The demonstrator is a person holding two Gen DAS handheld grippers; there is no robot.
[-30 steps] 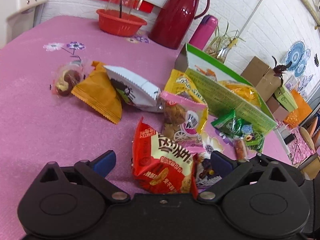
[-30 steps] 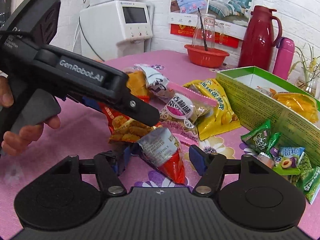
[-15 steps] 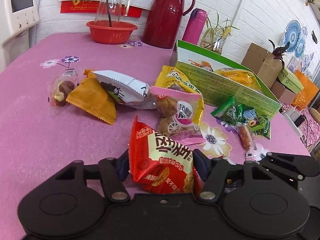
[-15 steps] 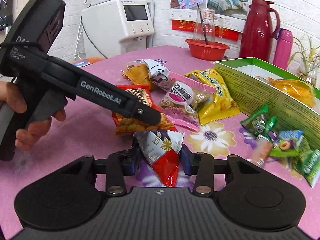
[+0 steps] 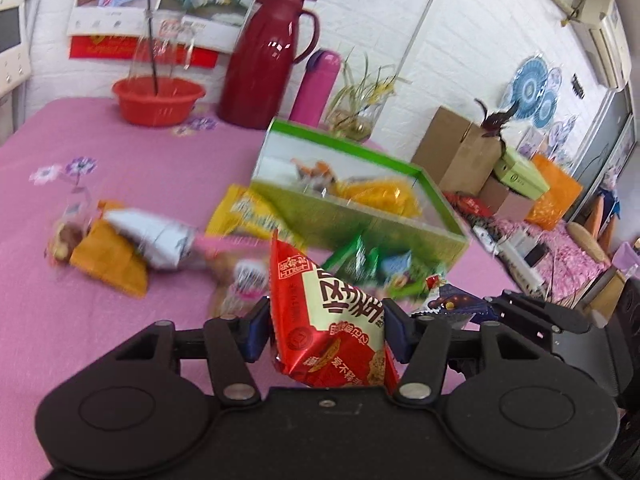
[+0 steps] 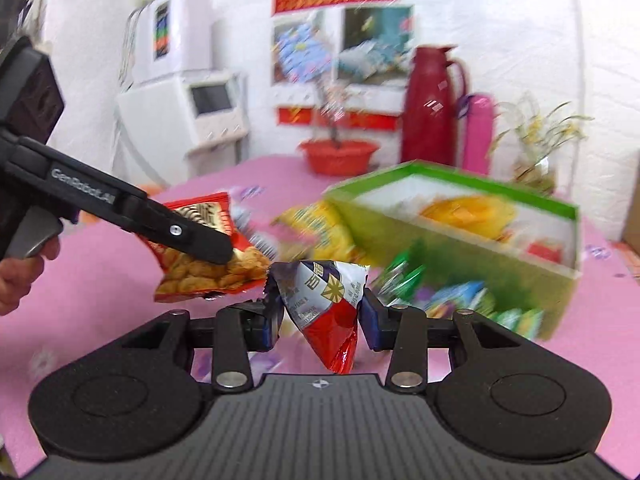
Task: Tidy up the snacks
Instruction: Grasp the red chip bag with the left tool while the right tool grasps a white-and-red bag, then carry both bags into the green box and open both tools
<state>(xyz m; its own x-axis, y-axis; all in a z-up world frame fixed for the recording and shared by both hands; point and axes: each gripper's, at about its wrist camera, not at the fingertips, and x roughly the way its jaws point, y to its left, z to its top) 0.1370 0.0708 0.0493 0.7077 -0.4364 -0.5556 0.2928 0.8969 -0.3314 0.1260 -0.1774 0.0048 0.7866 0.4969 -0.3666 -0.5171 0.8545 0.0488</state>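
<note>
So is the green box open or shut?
Open. The green box has no lid on top, and a yellow snack bag shows lying inside it.

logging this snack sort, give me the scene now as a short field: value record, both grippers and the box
left gripper: shut on red snack bag, lifted off the table
right gripper: shut on red, white and blue packet, lifted
green box: open, on the pink tablecloth, yellow packets inside
loose snacks: several lying beside the box
behind the box: red thermos, pink bottle
</note>
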